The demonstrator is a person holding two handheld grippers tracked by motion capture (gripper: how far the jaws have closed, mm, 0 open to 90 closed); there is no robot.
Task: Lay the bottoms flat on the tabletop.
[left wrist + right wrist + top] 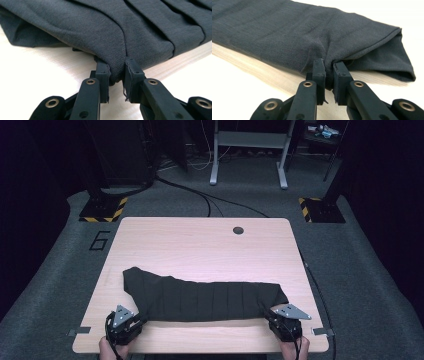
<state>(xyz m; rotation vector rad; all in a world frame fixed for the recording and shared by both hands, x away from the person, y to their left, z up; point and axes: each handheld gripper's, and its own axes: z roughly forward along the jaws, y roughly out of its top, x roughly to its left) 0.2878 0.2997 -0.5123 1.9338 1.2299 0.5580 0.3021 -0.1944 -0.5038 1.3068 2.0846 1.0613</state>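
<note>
With the left gripper (142,321) and the right gripper (266,314) each pinching a near corner of the dark cloth (200,296) at 6 o'clock on the desk (200,240), the person should lift both corners evenly.

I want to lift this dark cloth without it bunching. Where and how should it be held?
By its near long edge, at both ends, coming level from the table's near side. The dark cloth lies in a long flat band; the left claw and right claw already pinch there.
</note>
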